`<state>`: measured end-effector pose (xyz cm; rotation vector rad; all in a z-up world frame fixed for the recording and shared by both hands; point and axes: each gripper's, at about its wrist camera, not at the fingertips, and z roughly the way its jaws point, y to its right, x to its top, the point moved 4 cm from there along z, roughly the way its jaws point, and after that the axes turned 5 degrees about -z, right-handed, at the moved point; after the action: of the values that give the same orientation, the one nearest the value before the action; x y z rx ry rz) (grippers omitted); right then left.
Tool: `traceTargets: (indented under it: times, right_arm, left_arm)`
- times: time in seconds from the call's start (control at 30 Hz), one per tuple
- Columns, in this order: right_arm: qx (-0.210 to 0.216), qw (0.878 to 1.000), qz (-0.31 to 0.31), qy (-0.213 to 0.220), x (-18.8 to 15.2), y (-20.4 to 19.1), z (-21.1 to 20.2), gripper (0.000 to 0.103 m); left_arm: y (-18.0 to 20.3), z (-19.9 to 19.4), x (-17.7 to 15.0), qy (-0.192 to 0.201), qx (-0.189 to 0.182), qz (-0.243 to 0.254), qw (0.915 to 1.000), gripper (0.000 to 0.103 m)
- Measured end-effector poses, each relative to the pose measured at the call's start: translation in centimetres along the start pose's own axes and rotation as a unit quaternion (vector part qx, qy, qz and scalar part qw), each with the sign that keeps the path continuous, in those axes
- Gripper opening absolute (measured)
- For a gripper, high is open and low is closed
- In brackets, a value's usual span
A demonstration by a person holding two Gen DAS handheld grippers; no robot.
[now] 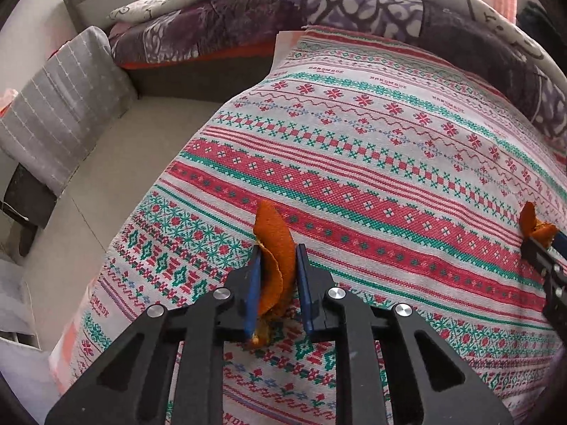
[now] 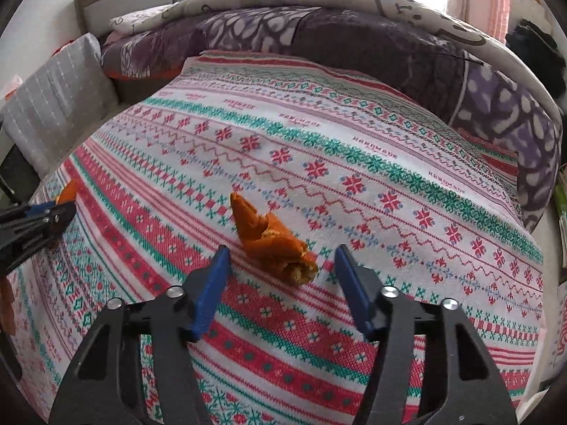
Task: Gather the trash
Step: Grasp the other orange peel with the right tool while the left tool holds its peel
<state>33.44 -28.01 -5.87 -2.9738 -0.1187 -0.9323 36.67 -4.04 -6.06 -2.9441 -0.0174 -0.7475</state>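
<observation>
My left gripper [image 1: 277, 252] is shut on a curled orange peel [image 1: 274, 248], held upright between its blue pads above the patterned tablecloth [image 1: 389, 148]. My right gripper [image 2: 280, 253] is open, its blue fingers on either side of a second orange peel [image 2: 273, 237] that lies on the tablecloth [image 2: 319, 141]. In the left wrist view the right gripper [image 1: 542, 244] shows at the right edge with that peel [image 1: 529, 221] by it. In the right wrist view the left gripper [image 2: 53, 212] shows at the left edge with its peel [image 2: 69, 191].
A purple patterned blanket [image 2: 354, 39] and a pale quilt [image 2: 407, 3] are piled behind the table. A grey cushion [image 1: 60, 106] leans at the left above a beige seat [image 1: 117, 163]. A dark orange-brown scrap [image 2: 7, 304] shows at the left edge.
</observation>
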Motion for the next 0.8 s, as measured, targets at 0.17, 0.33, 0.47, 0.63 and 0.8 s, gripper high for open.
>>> traceTargets:
  times: [0.17,0.33,0.47,0.63,0.8]
  right_arm:
    - [0.01,1.0,0.011,-0.008,0.4,0.2,-0.2,0.022]
    - [0.006,1.0,0.024,0.014,0.1,0.4,-3.0,0.022]
    - [0.01,0.999,0.032,0.035,0.0,0.7,-6.1,0.022]
    - [0.005,0.996,0.048,0.068,-0.4,1.5,-10.8,0.022]
    - [-0.004,0.992,0.083,0.094,-1.2,3.1,-15.5,0.022]
  left_arm:
    - [-0.1,-0.3,0.0,0.003,0.003,0.003,1.0,0.019]
    - [-1.0,-1.7,0.2,0.007,-0.007,-0.013,0.9999,0.018]
    - [-1.5,-4.1,0.5,0.024,-0.013,-0.022,0.9994,0.018]
    - [-1.6,-7.7,0.0,0.041,-0.02,-0.038,0.9982,0.018]
    - [-1.1,-12.0,-0.4,0.068,-0.042,-0.072,0.9942,0.018]
